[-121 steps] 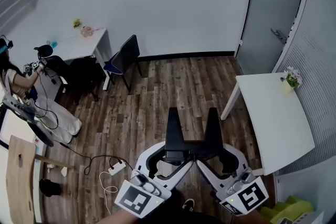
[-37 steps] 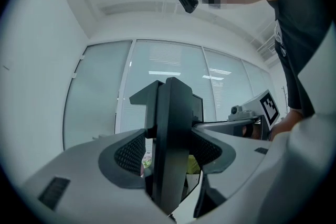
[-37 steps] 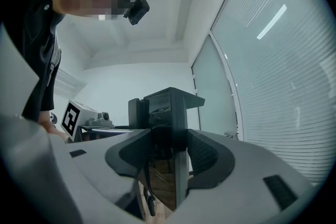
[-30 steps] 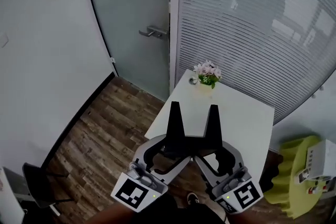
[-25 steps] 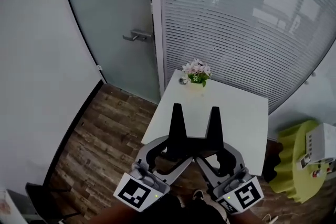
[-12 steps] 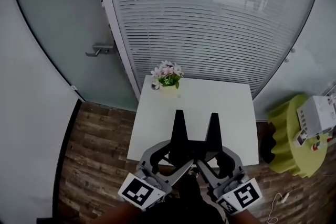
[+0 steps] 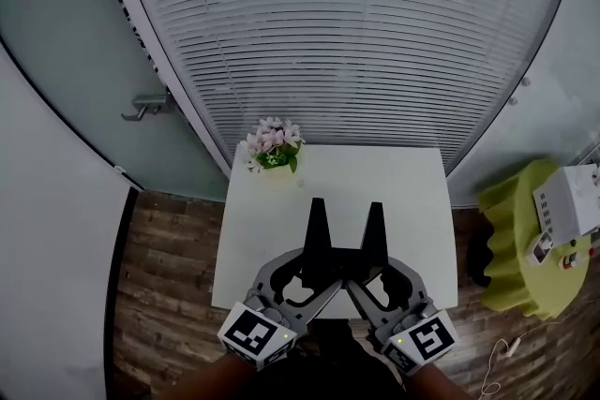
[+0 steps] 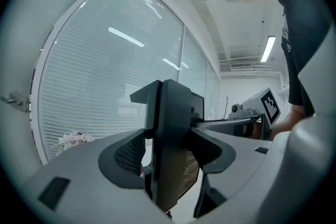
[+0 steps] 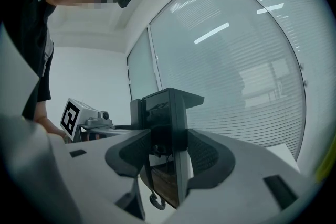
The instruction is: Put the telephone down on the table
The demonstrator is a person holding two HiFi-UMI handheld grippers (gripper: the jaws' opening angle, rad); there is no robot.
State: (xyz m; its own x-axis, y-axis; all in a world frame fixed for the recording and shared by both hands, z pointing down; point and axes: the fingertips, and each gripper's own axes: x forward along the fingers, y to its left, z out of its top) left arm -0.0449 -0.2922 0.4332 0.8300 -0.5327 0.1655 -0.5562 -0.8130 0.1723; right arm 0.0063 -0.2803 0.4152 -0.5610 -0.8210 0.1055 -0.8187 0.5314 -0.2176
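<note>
The black telephone, with two prongs pointing away from me, is held between both grippers above the near half of the white table. My left gripper is shut on its left side and my right gripper on its right side. In the left gripper view the telephone stands as a dark slab clamped between the grey jaws of the left gripper. The right gripper view shows the telephone pinched the same way by the right gripper, with a coiled cord hanging below.
A small pot of pink flowers stands at the table's far left corner. A yellow-green stool with a white box is to the right. A blind-covered glass wall runs behind, and a door handle is at left.
The view has swung from the room round to the white table, which now lies straight under the grippers. Both grippers have kept their hold on the telephone.
</note>
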